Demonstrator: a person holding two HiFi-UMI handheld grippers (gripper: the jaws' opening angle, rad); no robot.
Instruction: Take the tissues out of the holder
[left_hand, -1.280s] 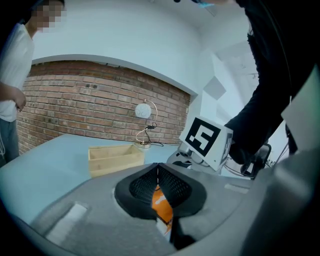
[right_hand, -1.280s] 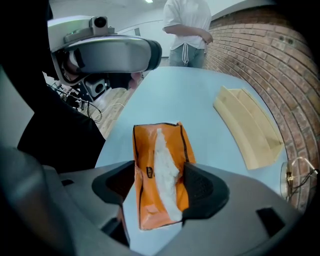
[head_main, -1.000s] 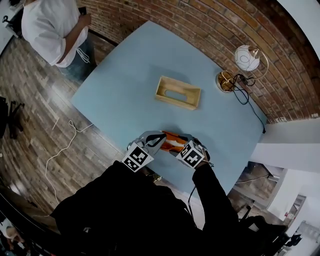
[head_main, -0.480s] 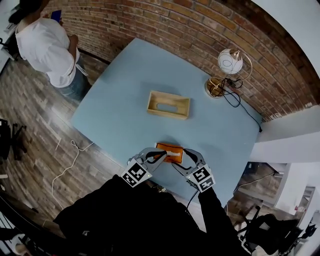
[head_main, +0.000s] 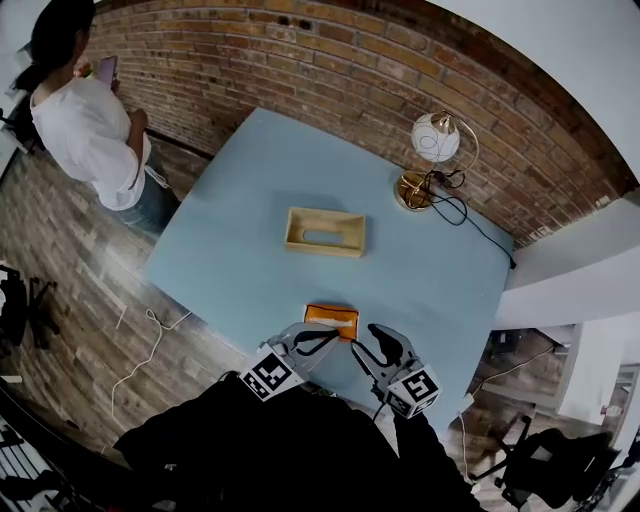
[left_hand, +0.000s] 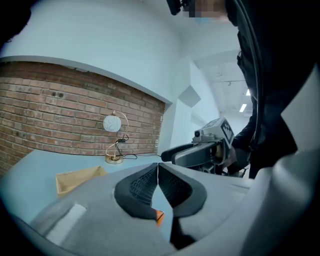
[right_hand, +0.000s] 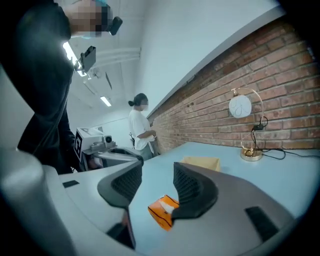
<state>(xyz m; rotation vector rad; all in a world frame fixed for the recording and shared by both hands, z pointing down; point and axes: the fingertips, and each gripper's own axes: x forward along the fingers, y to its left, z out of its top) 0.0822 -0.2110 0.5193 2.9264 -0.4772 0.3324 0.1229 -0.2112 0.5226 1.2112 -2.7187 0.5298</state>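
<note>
- While the orange tissue pack (head_main: 331, 320) is outside the holder, it lies flat on the blue table (head_main: 250, 180) close to the near edge, with a pale strip along its top.
- The wooden holder (head_main: 298, 229) sits near the middle of the table, well apart from the pack, with the long slot in its top turned upward.
- The right gripper (right_hand: 156, 175) is held above the table just to the right of the pack. Its jaws are spread and closing. In the right gripper view the pack shows low between them on the table, but neither pad touches it.
- The left gripper (left_hand: 158, 174) is held near the pack's near-left corner. Its jaws are pressed together at the tips, with nothing caught between them. Only a small orange corner of the pack is seen below them.
- Both grippers are held by a person in dark sleeves, and a marker cube faces up on each.
- A gold lamp (head_main: 431, 141) with a white globe stands at the far right of the table, and a black cable (head_main: 478, 232) trails from it toward the table's right corner.
- A brick wall (head_main: 300, 60) runs behind the table.
- A person in a white shirt (head_main: 90, 125) stands on the wooden floor (head_main: 60, 300) by the table's far left side.
</note>
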